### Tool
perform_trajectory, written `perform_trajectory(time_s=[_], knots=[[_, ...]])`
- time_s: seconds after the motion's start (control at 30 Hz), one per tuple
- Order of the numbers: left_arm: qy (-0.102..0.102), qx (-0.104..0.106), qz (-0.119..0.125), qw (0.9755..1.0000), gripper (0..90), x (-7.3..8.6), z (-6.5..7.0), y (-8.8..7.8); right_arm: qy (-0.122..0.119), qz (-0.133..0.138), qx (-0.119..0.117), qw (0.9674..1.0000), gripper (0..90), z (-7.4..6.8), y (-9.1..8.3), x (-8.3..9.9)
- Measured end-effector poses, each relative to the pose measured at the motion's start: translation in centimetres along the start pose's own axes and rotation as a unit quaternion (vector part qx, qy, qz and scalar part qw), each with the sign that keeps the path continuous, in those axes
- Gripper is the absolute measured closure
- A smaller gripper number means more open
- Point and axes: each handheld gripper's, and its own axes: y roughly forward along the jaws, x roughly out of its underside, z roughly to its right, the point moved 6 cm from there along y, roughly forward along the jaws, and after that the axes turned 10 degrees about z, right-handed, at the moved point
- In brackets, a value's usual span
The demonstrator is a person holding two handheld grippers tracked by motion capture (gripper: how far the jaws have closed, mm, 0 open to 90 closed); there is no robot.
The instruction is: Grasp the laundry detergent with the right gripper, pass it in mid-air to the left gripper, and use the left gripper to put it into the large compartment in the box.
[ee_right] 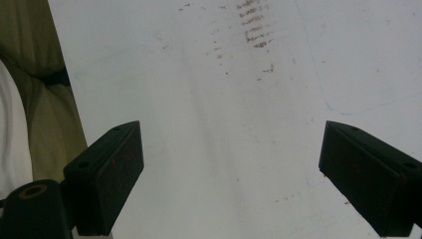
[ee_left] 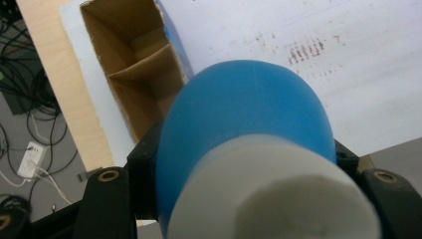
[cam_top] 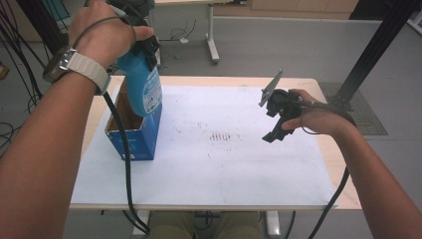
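Bottle (cam_top: 144, 84) gripped near cap by left gripper (cam_top: 144, 47), bottom partly inside box (cam_top: 130, 134) at tabletop's (cam_top: 343, 199) left. Risks: base snags divider or wall, tipping box; bottle slips. Right gripper (cam_top: 275, 124) fingers wide open, empty.

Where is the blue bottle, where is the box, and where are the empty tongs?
Bottle (cam_top: 145, 87), high view, on its label.
Box (cam_top: 133, 144), high view, on its blue front wall.
Right tongs (ee_right: 231, 174), right gripper view, midway between the two black tips.
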Motion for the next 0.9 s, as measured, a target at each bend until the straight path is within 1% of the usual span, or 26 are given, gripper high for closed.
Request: perform_trajectory(time_s=[0.1,0.17,0.37,0.67,0.9], knots=[[-0.014,-0.002,-0.004,0.9999,38.1,-0.1,-0.5,-0.1,0.001,0.000,0.002,1.0000,10.5,0.2,0.0,-0.1],[-0.017,-0.005,-0.006,0.9998,38.0,-0.1,-0.8,-0.1,0.000,-0.001,0.002,1.0000,10.4,0.3,-0.1,-0.1],[-0.043,-0.007,-0.002,0.9990,38.0,0.0,-1.8,-0.1,0.000,-0.003,0.001,1.0000,10.4,0.6,-0.1,-0.1],[-0.065,-0.014,-0.006,0.9978,38.0,0.1,-3.0,0.0,0.003,-0.004,0.002,1.0000,10.5,0.9,-0.1,0.0],[-0.077,-0.021,-0.005,0.9968,38.0,0.0,-3.8,0.1,0.007,-0.005,0.004,1.0000,10.5,1.1,-0.1,0.2]])
